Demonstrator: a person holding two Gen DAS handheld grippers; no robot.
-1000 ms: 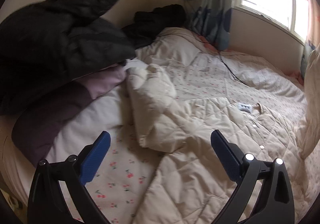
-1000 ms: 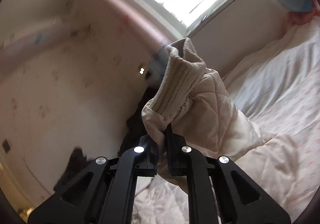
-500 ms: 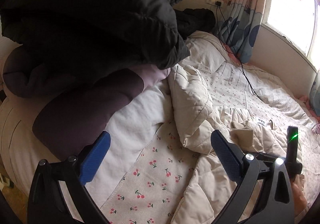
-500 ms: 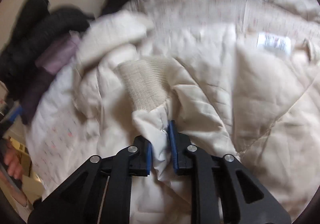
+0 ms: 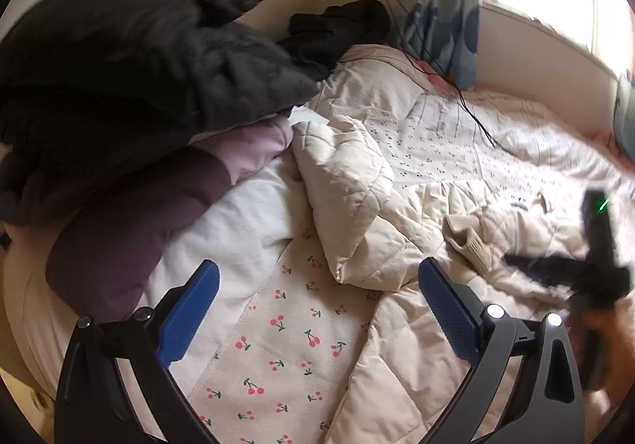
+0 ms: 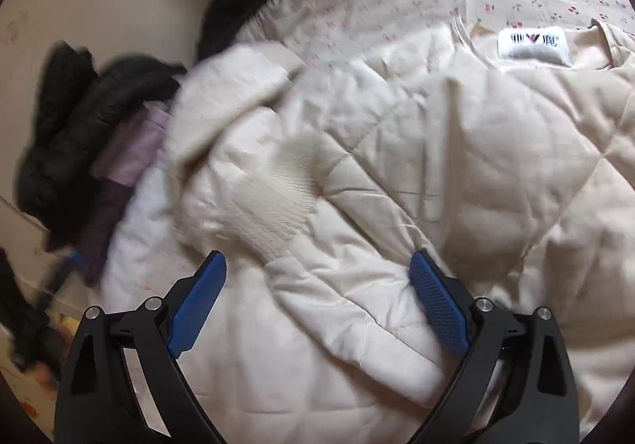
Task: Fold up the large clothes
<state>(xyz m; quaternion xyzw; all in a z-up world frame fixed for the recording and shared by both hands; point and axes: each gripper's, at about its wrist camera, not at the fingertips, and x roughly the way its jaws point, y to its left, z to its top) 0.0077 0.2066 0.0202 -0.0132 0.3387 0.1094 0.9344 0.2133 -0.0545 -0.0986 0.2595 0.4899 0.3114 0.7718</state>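
A cream quilted jacket lies spread on the bed, its white neck label at the far right. One sleeve lies across the body, and its ribbed cuff points away from my right gripper. That gripper's jaws are opening wide just above the sleeve; the blue pads do not press on the cloth. In the left wrist view the jacket bunches at the middle, the cuff lies to the right, and the right gripper is blurred beyond it. My left gripper hangs open and empty over the cherry-print sheet.
A pile of black clothes sits on a dark purple garment at the left of the bed. Another black garment lies by the wall. A black cable runs over the bedding from the curtain.
My right gripper swung down from high up with the sleeve shut in it, laid the sleeve across the jacket and opened. The left gripper shifted a little and stayed open.
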